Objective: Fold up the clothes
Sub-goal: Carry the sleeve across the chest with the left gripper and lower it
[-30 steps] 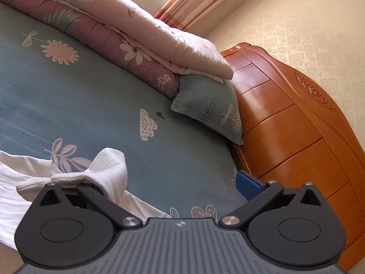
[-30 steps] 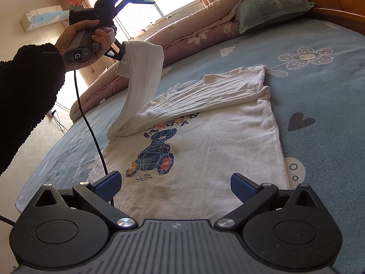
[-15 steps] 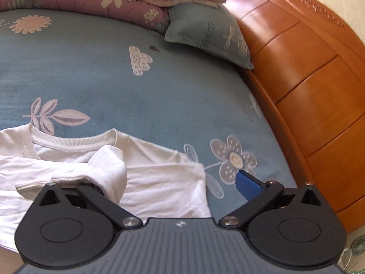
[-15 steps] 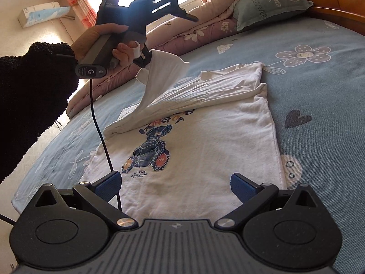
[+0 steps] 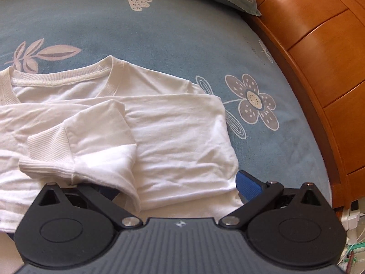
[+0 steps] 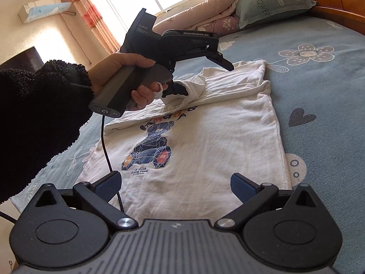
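Observation:
A white long-sleeved shirt [image 6: 216, 137] with a blue bear print lies flat on the blue flowered bed sheet [image 6: 319, 91], its collar [image 5: 61, 77] toward the headboard. One sleeve [image 5: 91, 148] is folded across the chest. Its ribbed cuff drapes over the left finger of my left gripper [image 5: 178, 187], hiding that pad. The left gripper's jaws stand wide apart, so it is open. From the right wrist view, the left gripper [image 6: 203, 77] hovers just above the shirt's chest with the sleeve [image 6: 194, 84] hanging off its lower finger. My right gripper [image 6: 175, 183] stands open over the shirt's hem, holding nothing.
A wooden headboard [image 5: 319, 57] borders the bed on the right. A green pillow [image 6: 269, 2] and a rolled quilt [image 6: 216, 6] lie at the bed's head. A hand in a black fleece sleeve [image 6: 45, 105] holds the left gripper, whose cable [image 6: 107, 150] hangs down over the shirt.
The left gripper has come down from high above the bed, carrying the sleeve across onto the shirt's chest. The right gripper has stayed in place, open.

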Motion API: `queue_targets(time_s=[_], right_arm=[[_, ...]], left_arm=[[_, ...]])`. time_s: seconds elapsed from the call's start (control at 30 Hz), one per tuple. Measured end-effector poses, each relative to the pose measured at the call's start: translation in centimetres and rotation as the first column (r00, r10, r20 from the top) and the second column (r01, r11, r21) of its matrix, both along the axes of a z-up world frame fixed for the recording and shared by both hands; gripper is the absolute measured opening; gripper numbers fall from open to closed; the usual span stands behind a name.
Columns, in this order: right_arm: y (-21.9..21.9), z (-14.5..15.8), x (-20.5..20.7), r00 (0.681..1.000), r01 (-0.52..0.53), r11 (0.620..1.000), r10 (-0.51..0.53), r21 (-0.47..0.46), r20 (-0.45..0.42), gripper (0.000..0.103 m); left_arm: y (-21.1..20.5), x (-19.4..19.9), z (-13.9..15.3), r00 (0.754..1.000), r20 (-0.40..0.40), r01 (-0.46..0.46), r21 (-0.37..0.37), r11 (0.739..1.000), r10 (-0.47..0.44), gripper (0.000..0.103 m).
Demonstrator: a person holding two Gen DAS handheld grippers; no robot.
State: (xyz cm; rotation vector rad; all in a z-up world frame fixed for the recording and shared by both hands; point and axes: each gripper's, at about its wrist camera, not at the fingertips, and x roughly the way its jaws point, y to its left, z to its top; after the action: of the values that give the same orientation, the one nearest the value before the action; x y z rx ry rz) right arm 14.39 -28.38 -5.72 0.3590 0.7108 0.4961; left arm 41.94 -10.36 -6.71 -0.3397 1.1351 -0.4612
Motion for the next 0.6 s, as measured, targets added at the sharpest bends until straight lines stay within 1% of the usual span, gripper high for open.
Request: queue_targets(time_s=[0.07, 0.13, 0.23, 0.3, 0.37, 0.47, 0.53, 0.6], right_arm=[[0.0, 0.0, 0.0, 1.0, 0.0, 1.0, 0.0, 0.002, 0.001, 0.103], [-0.1, 0.0, 0.0, 1.0, 0.0, 1.0, 0.0, 0.003, 0.002, 0.103], [0.0, 0.1, -0.1, 1.0, -0.004, 1.0, 0.004, 0.001, 0.006, 0.103], [0.1, 0.1, -0.1, 1.0, -0.001, 1.0, 0.001, -0.003, 0.006, 0.103], [0.1, 0.1, -0.1, 1.0, 0.003, 1.0, -0.003, -0.005, 0.004, 0.103], [0.1, 0.0, 0.0, 1.0, 0.003, 1.0, -0.003, -0.008, -0.003, 0.103], [0.3, -0.1, 0.0, 1.0, -0.002, 1.0, 0.002, -0.013, -0.003, 0.103], [0.4, -0.1, 0.1, 1.0, -0.007, 1.0, 0.007, -0.017, -0.003, 0.103]], left_arm=[[1.5, -0.6, 0.5, 1.0, -0.003, -0.024, -0.059, 0.998, 0.024, 0.102], [3.2, -1.0, 0.6, 0.998, -0.006, -0.056, -0.093, 0.994, 0.056, 0.102], [5.3, -0.7, -0.1, 0.99, -0.031, -0.137, -0.1, 0.985, 0.135, 0.102], [6.2, -0.2, -0.7, 0.98, -0.049, -0.196, -0.114, 0.974, 0.191, 0.102], [6.3, 0.2, -0.8, 0.973, -0.029, -0.23, -0.124, 0.965, 0.228, 0.102], [5.2, 1.0, 0.0, 0.974, 0.024, -0.221, -0.153, 0.963, 0.227, 0.102], [3.8, 1.4, 1.0, 0.979, 0.067, -0.18, -0.173, 0.968, 0.194, 0.102], [1.9, 1.8, 1.9, 0.986, 0.1, -0.114, -0.184, 0.976, 0.133, 0.102]])
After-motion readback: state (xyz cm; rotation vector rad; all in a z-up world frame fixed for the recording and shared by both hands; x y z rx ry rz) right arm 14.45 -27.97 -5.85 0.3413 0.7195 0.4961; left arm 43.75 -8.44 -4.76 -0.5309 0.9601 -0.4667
